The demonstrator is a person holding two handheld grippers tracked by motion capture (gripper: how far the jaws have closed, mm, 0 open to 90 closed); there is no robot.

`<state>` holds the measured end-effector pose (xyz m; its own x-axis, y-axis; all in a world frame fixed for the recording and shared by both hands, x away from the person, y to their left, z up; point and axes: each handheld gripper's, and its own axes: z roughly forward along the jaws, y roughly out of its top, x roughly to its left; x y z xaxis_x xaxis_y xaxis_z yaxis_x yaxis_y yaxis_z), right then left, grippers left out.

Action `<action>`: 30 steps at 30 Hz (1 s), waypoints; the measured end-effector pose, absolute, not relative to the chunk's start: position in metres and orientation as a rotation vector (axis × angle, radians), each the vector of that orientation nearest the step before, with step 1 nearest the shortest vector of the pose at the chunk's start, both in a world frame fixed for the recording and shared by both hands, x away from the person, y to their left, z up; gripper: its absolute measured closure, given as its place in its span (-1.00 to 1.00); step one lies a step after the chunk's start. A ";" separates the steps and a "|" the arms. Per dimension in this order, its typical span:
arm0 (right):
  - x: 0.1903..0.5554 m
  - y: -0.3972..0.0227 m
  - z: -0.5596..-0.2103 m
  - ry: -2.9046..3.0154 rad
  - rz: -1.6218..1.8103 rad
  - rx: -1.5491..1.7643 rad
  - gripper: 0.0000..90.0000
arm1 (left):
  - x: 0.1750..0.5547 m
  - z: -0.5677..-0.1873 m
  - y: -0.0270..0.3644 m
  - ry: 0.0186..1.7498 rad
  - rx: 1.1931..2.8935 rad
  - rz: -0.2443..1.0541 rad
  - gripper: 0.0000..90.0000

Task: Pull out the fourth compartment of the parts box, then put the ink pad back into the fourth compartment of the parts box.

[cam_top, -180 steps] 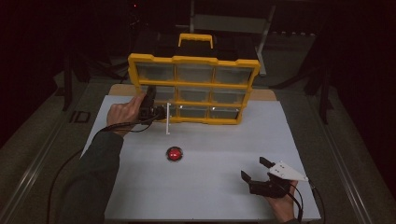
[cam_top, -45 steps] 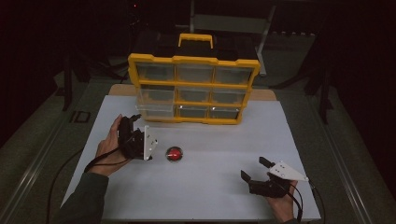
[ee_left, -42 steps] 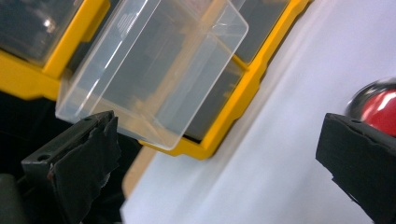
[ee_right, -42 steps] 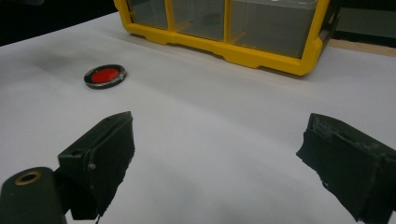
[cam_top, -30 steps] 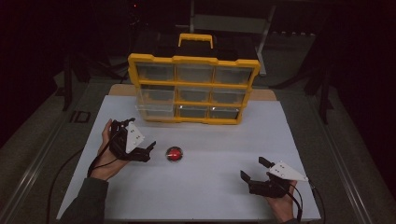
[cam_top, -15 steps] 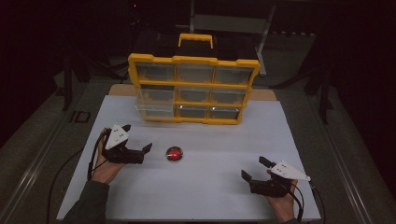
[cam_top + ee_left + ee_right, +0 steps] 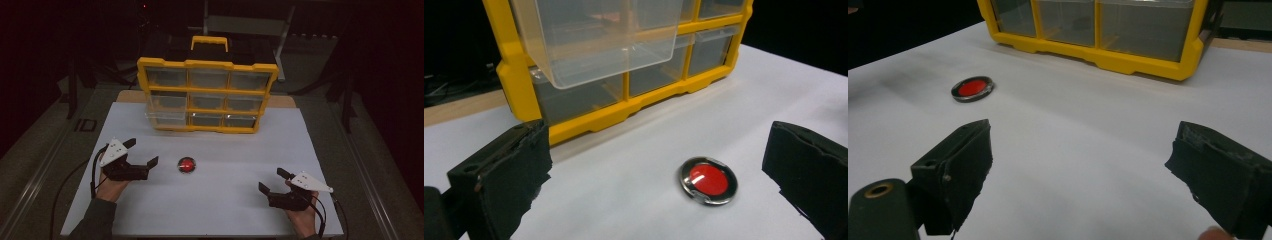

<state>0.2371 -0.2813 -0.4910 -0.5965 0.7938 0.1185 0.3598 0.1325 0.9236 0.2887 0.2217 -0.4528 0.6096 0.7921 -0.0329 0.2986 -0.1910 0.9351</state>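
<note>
Nearest the person, the right hand-held gripper (image 7: pixel 274 186) rests low at the near right of the white tabletop (image 7: pixel 325 150), its jaws spread wide with nothing between them. It is well apart from the work and looks to play no part in the next move.

A little farther in, at the left, the left hand-held gripper (image 7: pixel 142 155) also has its jaws fully apart and empty, aimed rightward at the red disc (image 7: pixel 187 164), a flat, metal-rimmed red button lying on the tabletop near the middle, just right of those jaws.

The likely trouble is the disc itself. It sits so low and flat that the jaws may close above its rim and slide off, or 1 jaw may touch first and skate it across the smooth sheet, away from the grasp. The metal edge probably gives little purchase, so a tilted pinch could flip it.

Farthest off stands the yellow organizer (image 7: pixel 207 95) with 9 clear drawers. Its lower-left drawer (image 7: pixel 599 37) is pulled out and overhangs the tabletop. A hurried lift toward it could knock its front edge, or drop the disc short of the opening.
</note>
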 end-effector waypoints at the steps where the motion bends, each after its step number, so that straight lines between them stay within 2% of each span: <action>1: 0.237 -0.281 -0.491 2.016 1.457 1.112 -0.79 | 0.287 -0.453 0.222 0.895 1.761 0.574 -1.00; 19: 0.238 -0.284 -0.489 2.007 1.452 1.140 -0.80 | 0.265 -0.464 0.227 0.937 1.720 0.570 -1.00; 24: 0.240 -0.286 -0.481 1.993 1.446 1.151 -0.80 | 0.259 -0.466 0.228 0.951 1.727 0.556 -1.00; 30: 0.241 -0.281 -0.465 1.995 1.440 1.095 -0.80 | 0.255 -0.465 0.224 0.951 1.742 0.603 -1.00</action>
<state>0.2413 -0.2806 -0.4647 -0.5868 0.8045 0.0920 0.3404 0.1420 0.9295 0.2551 0.2239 -0.4655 0.5630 0.8255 -0.0396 0.3165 -0.1711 0.9330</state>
